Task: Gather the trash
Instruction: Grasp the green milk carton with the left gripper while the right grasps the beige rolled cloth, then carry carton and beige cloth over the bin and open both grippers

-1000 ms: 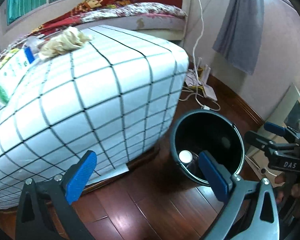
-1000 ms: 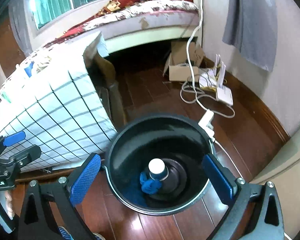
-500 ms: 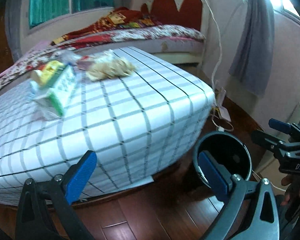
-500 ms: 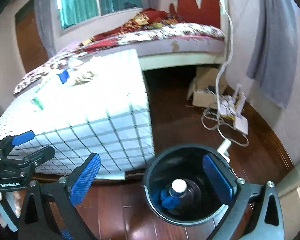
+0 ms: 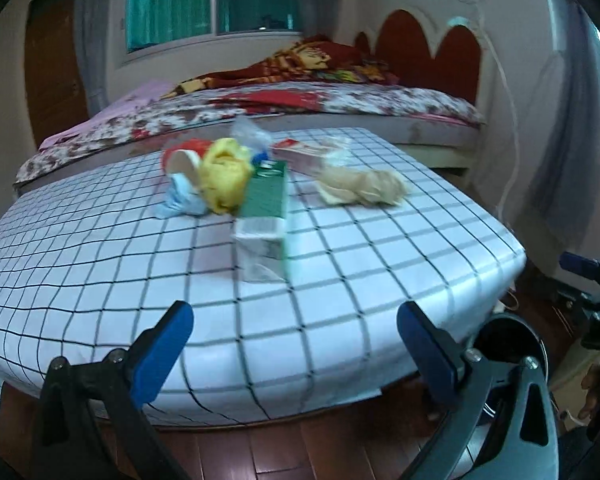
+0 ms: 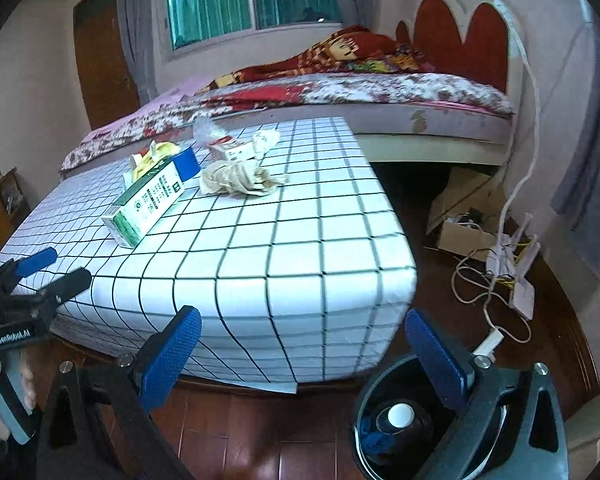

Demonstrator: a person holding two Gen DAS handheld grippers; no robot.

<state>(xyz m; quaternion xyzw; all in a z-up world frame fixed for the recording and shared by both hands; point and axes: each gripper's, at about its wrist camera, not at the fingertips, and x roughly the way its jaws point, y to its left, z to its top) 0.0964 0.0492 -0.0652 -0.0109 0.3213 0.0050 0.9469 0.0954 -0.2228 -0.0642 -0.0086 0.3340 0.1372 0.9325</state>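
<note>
Trash lies on the checked table (image 5: 340,280): a green and white carton (image 5: 266,216) (image 6: 148,204), a yellow crumpled wrapper (image 5: 224,174), a blue crumpled piece (image 5: 180,200), a red and white cup (image 5: 182,158), a beige crumpled paper (image 5: 360,188) (image 6: 236,178) and a red and white box (image 5: 300,156) (image 6: 228,150). The black bin (image 6: 384,420) (image 5: 504,336) stands on the floor at the table's right corner, with a white-capped bottle (image 6: 400,414) and a blue scrap inside. My left gripper (image 5: 296,352) is open and empty before the table edge. My right gripper (image 6: 304,356) is open and empty above the bin's left rim.
A bed (image 6: 360,92) with a red blanket stands behind the table. A cardboard box (image 6: 460,220), white cables and a power strip (image 6: 500,280) lie on the wooden floor to the right. A grey curtain (image 6: 588,200) hangs at the right wall.
Both grippers have risen and tilted up from the bin toward the table top. The trash on the table has come into full view; the bin has dropped to the lower right.
</note>
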